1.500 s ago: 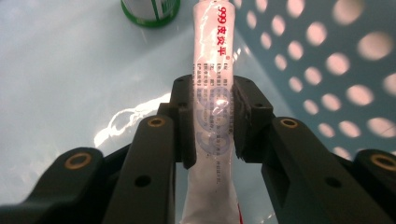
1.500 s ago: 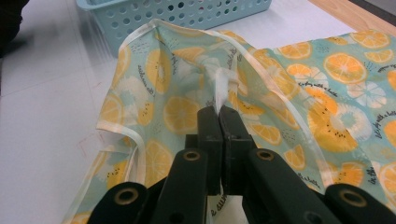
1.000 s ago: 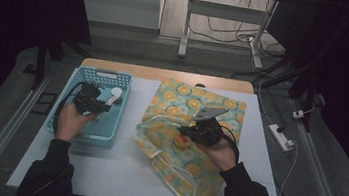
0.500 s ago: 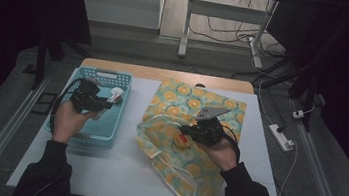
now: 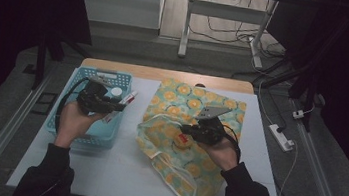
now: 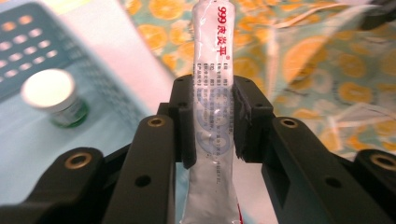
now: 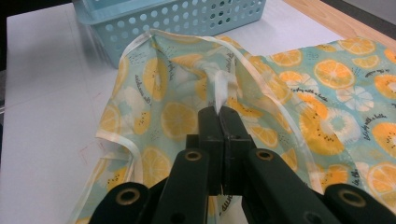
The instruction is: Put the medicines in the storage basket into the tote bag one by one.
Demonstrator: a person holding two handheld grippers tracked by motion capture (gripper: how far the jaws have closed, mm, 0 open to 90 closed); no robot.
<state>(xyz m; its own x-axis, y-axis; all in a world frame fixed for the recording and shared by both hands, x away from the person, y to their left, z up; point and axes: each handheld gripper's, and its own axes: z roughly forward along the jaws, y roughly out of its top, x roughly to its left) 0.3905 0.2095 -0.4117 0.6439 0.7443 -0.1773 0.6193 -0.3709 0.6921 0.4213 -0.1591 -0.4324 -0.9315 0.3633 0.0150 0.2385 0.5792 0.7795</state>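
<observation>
**Two grippers, one bag, one tube on its way over**

One table (image 5: pixel 118 171) carries everything, with a single orange-print bag (image 5: pixel 196 111) spread across its right half and one blue basket (image 5: pixel 65 130) standing on its left half. The bag lies flat except at its near left edge, where the right gripper (image 7: pixel 219 114) has its jaws fully closed on a white strap, pulling the rim up. That lift seems meant to keep the mouth gaping towards the basket, so things can be slipped in from the left. One round yellow item with a red label (image 5: pixel 183 140) already sits inside the opening, just beside that gripper.

The left gripper (image 6: pixel 215 119) hangs above the basket, its jaws drawn partway in and clamped on the middle of one white tube (image 6: pixel 214 84) with red lettering. The tube stands lengthwise between the pads, ends free, which should let it drop cleanly once released over the bag. One small white-capped jar (image 6: pixel 50 95) sits in the basket.
</observation>
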